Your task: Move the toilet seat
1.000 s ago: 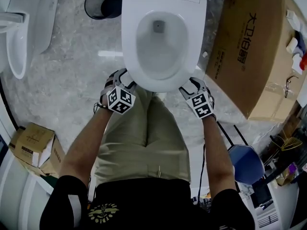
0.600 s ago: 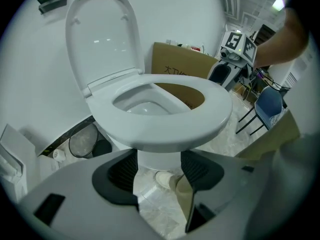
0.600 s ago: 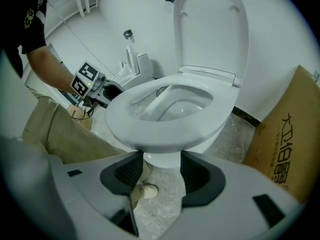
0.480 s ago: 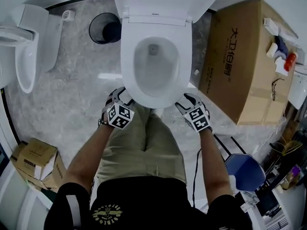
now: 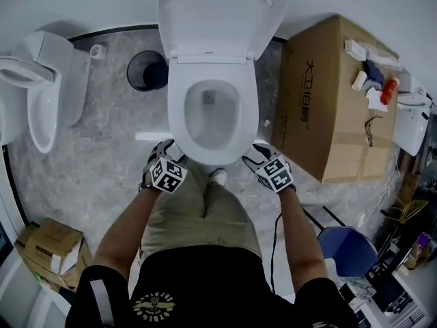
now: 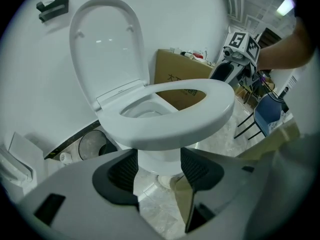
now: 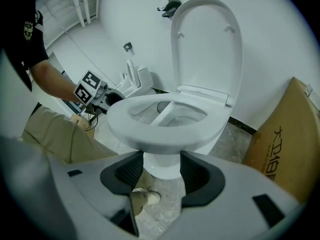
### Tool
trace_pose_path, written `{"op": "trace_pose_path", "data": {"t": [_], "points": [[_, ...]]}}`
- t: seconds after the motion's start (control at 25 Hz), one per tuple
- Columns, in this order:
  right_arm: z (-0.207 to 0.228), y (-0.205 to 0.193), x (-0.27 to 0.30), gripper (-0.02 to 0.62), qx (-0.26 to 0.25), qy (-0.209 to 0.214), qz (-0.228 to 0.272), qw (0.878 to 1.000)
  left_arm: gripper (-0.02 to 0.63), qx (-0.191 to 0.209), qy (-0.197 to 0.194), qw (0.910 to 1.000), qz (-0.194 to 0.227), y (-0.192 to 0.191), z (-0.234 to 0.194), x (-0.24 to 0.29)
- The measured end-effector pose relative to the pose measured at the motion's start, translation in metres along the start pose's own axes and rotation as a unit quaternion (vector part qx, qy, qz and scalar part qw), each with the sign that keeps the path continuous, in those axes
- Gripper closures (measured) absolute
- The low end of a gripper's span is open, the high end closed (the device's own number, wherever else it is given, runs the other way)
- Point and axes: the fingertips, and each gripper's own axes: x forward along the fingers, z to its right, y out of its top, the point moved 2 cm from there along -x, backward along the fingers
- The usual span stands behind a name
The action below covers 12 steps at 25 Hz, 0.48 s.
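The white toilet seat rings the bowl, and its lid stands upright against the wall. My left gripper is at the seat's front left and my right gripper at its front right. In the left gripper view the left gripper is open, its jaws just under the seat's front rim. The right gripper is likewise open beneath the rim. The seat looks tilted up off the bowl; the brown box shows through its opening.
A large cardboard box with bottles on top stands right of the toilet. A black bin and a second toilet are at the left. A small box and a blue chair flank the person's legs.
The head view has pulled back and up, so the toilet looks smaller and the raised lid shows in full. Both grippers stay at the seat's front corners.
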Motion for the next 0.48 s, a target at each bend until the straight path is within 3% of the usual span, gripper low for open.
{"op": "trace_pose_path", "data": {"t": [0.48], "points": [[0.009,0.06,-0.047,0.35,-0.014,-0.019,0.015,1.0,0.33,-0.029,0.006,0.9996,0.0,0.05,-0.023,-0.041]]}}
